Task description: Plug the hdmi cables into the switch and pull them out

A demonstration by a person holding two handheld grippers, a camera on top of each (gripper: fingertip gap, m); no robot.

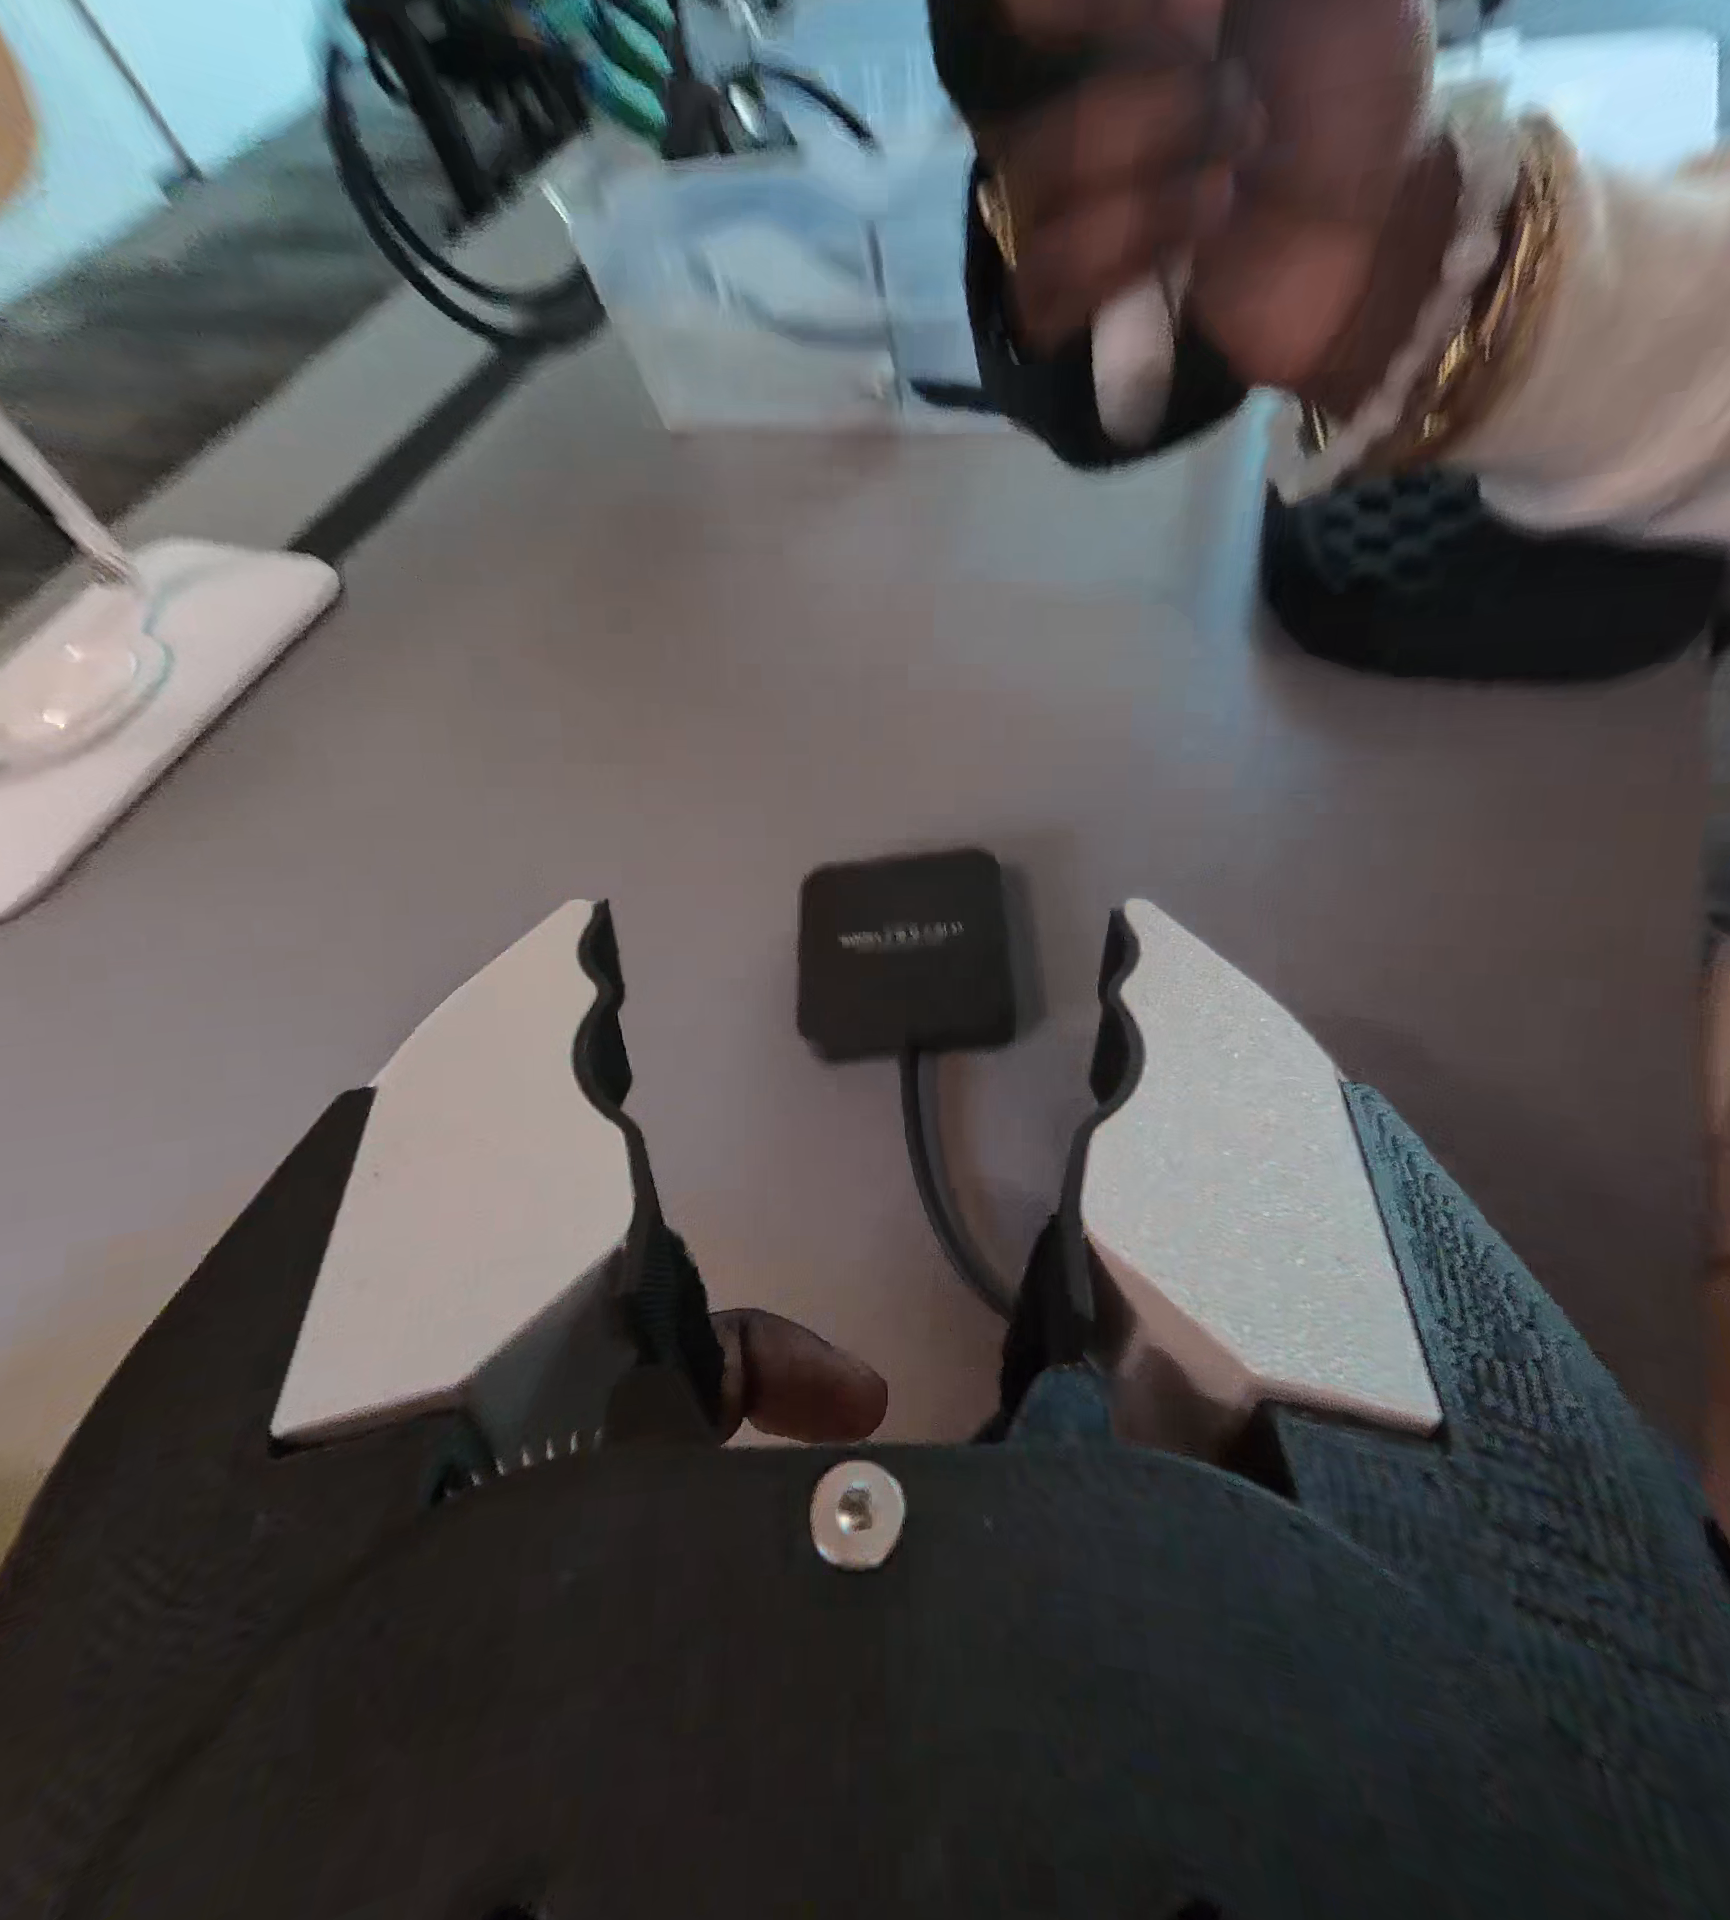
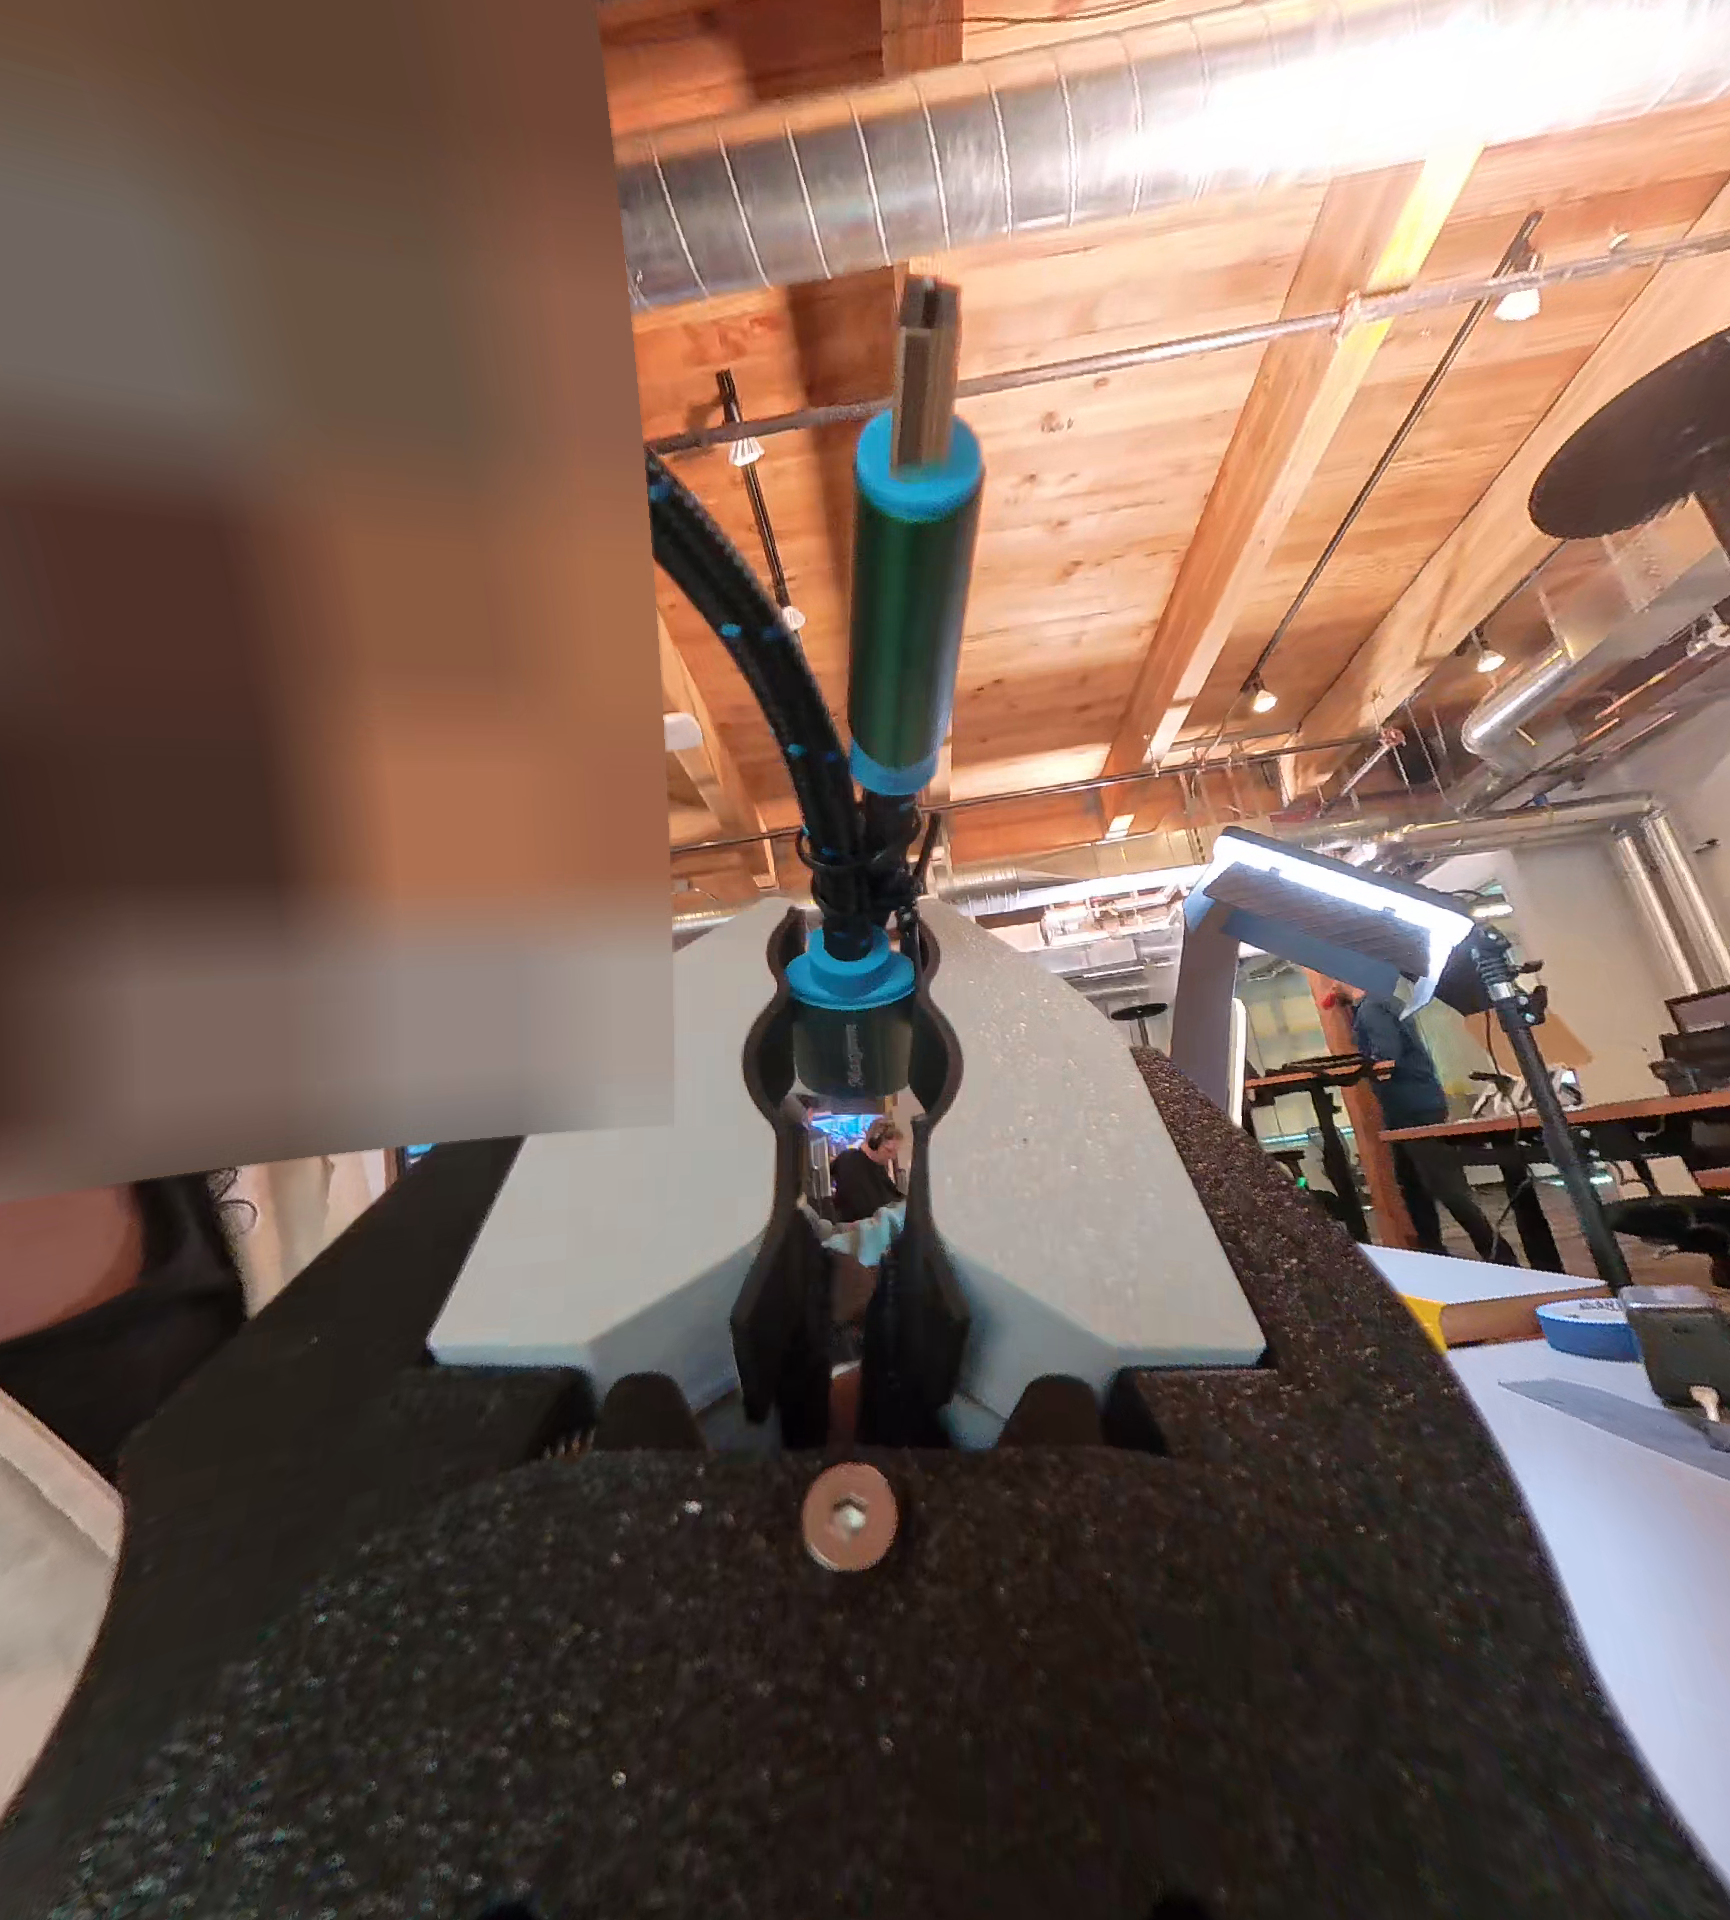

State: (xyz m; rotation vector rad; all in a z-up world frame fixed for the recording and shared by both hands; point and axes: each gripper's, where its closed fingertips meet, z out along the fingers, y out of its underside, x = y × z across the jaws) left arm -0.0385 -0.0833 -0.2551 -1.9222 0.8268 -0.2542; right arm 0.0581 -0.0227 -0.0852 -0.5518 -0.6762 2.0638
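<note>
The left gripper [image 1: 859, 997] hovers with its jaws spread wide above a grey table [image 1: 632, 675]. Between its fingers lies a small black switch [image 1: 905, 951], its grey cable [image 1: 934, 1174] trailing toward the camera.

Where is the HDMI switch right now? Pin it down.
In the left wrist view the black switch lies flat on the grey table, just ahead of the open left gripper, its grey cable trailing back toward the right finger.

Left looks down at desk [image 1: 632, 675]; right ceilingward (nothing shared).
</note>
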